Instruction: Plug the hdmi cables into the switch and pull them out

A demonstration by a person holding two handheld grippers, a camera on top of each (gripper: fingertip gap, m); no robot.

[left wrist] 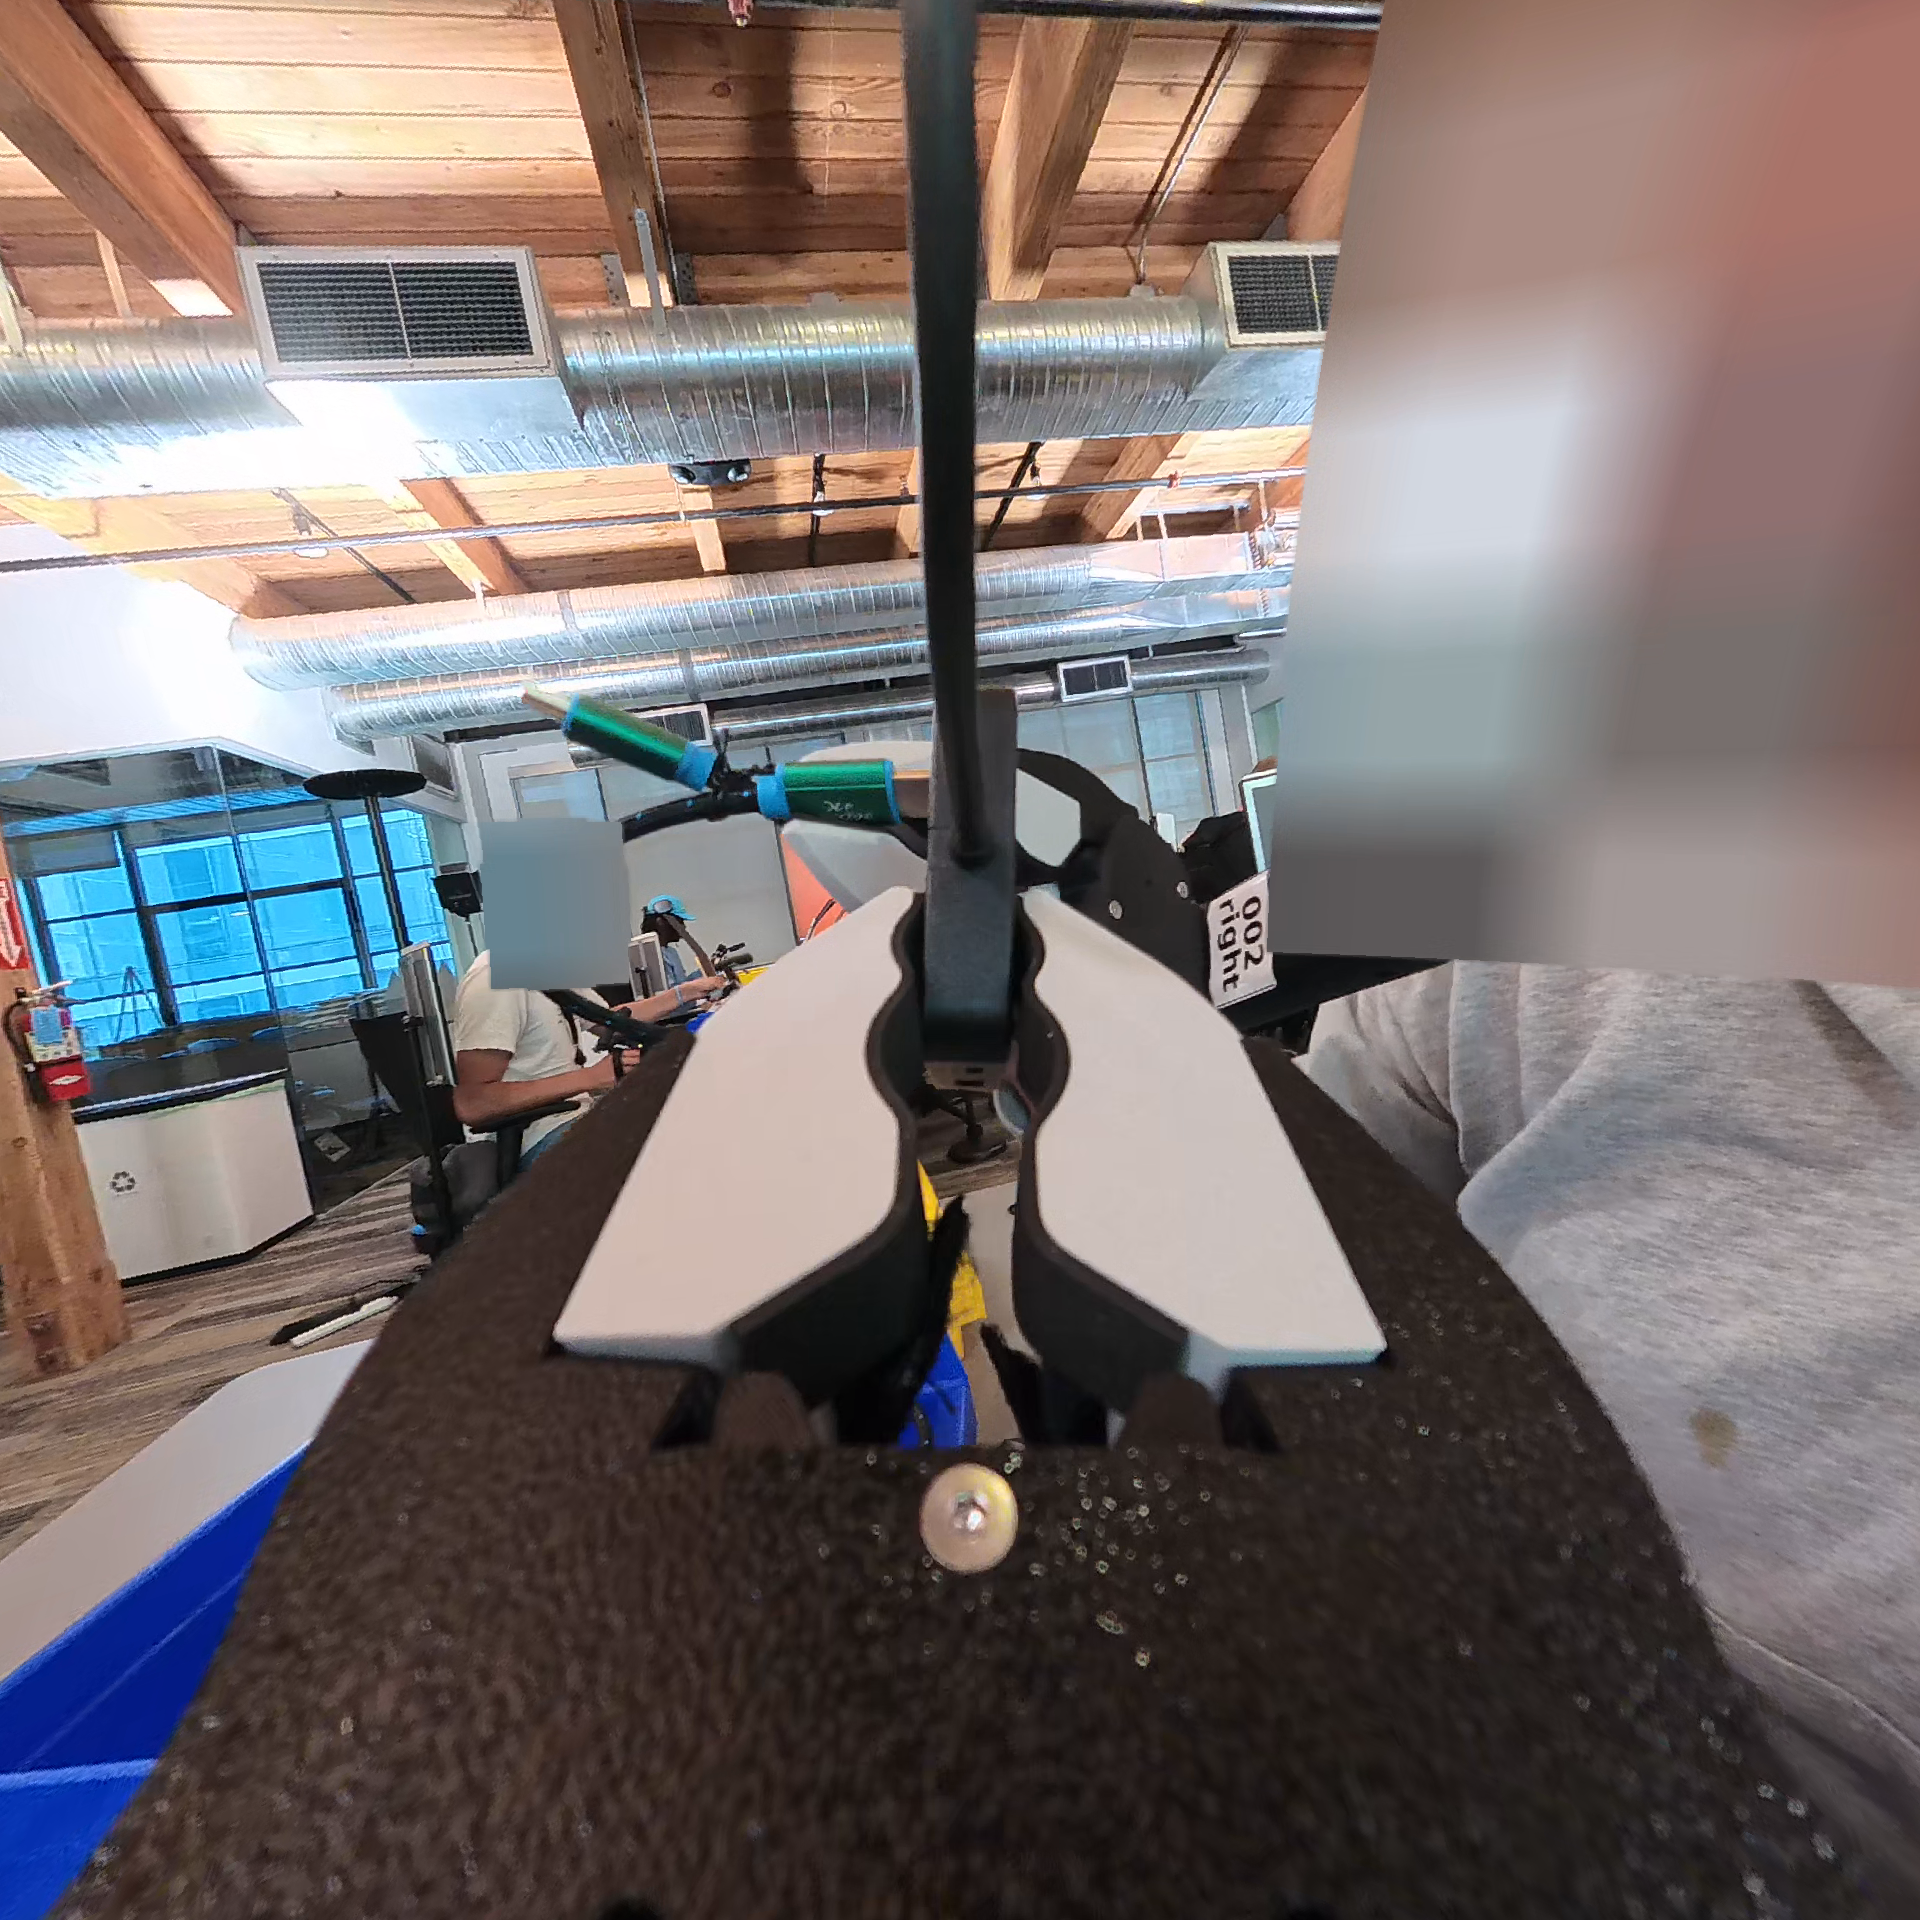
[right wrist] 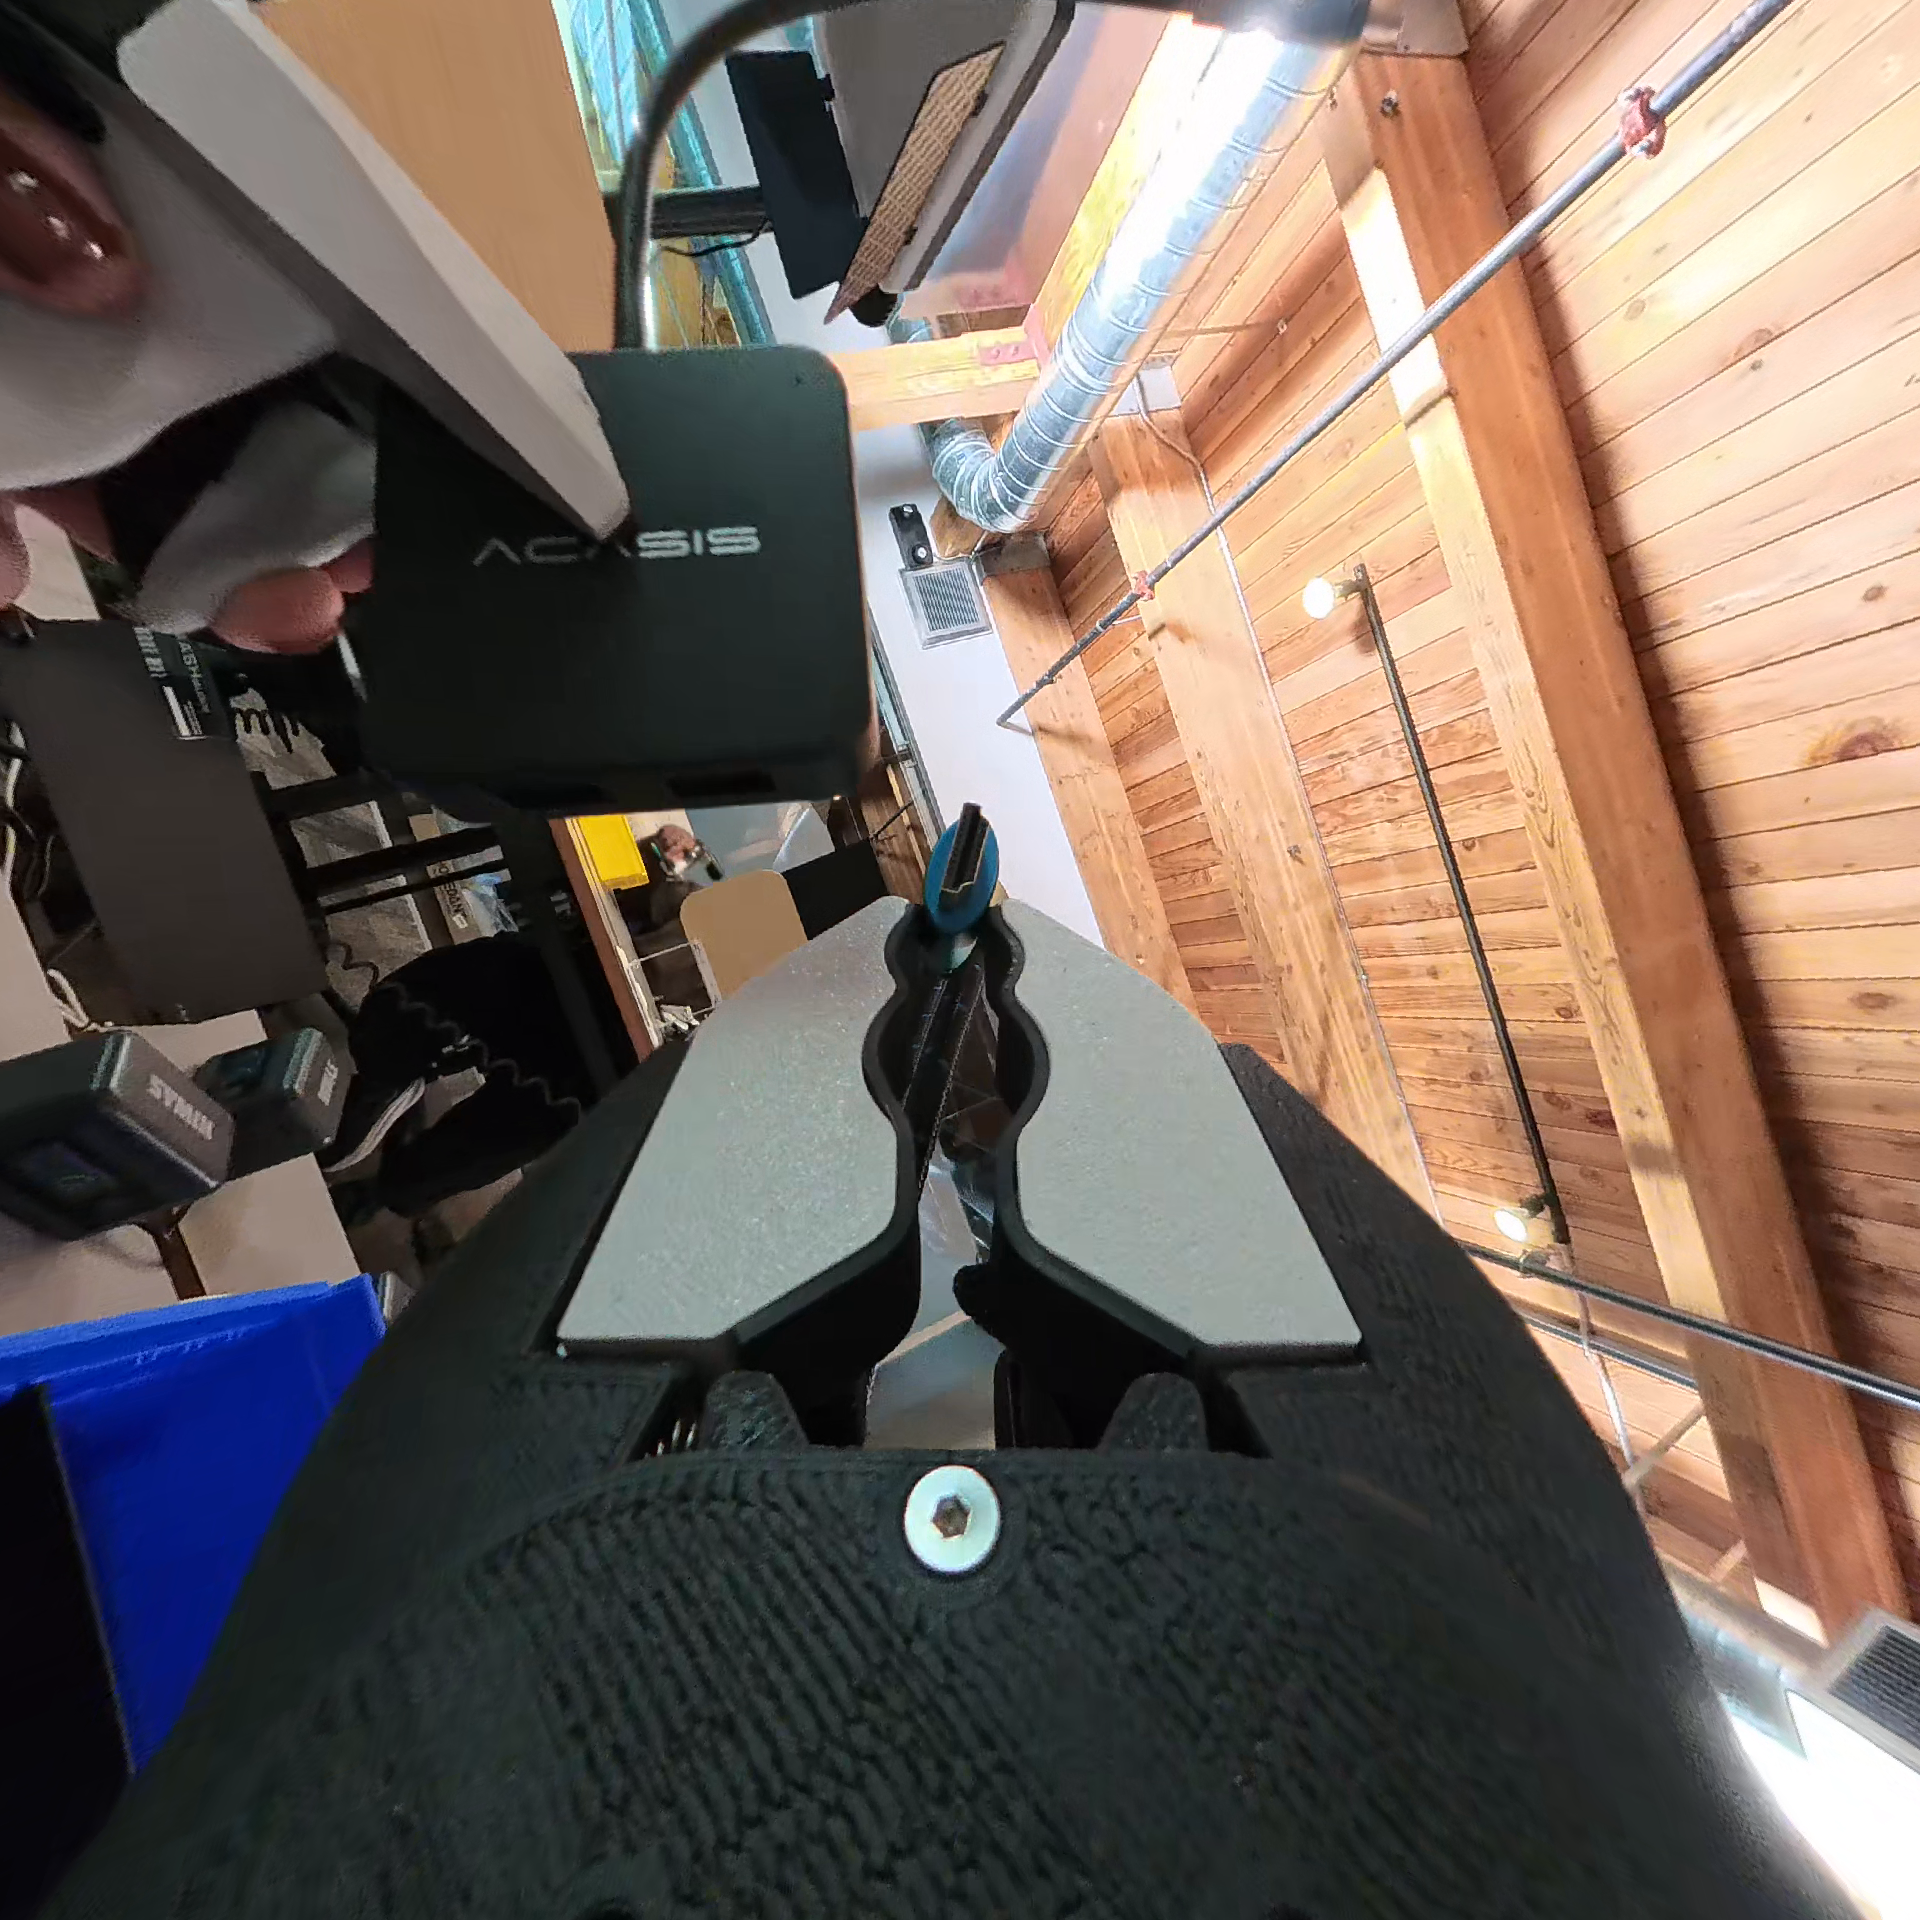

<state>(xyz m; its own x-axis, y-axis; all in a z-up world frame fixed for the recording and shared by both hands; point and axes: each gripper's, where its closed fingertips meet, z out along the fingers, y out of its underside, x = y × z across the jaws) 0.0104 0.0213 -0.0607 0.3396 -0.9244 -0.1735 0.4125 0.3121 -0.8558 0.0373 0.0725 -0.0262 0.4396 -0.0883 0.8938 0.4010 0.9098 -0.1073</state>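
My left gripper (left wrist: 968,920) is shut on a flat black box (left wrist: 971,831), seen edge-on, and the box's black cable (left wrist: 943,416) runs straight up. In the right wrist view the same box (right wrist: 623,623) hangs at the upper left under a left finger (right wrist: 416,291), with slot openings (right wrist: 717,784) on its lower edge. My right gripper (right wrist: 951,925) is shut on a green plug with blue bands (right wrist: 961,868), whose metal tip points up just below and right of the box. In the left wrist view the plug (left wrist: 836,792) shows behind the box, and a second green plug (left wrist: 623,732) sticks out to the left.
A blue bin (left wrist: 94,1714) sits low on the left and also shows in the right wrist view (right wrist: 208,1403). A person in a grey sweatshirt (left wrist: 1662,1247) is close on the right. Another person (left wrist: 509,1029) sits at a desk behind. Wooden ceiling and metal ducts (left wrist: 727,384) are overhead. Some 7 centimeters of space lies between my two pairs of fingers.
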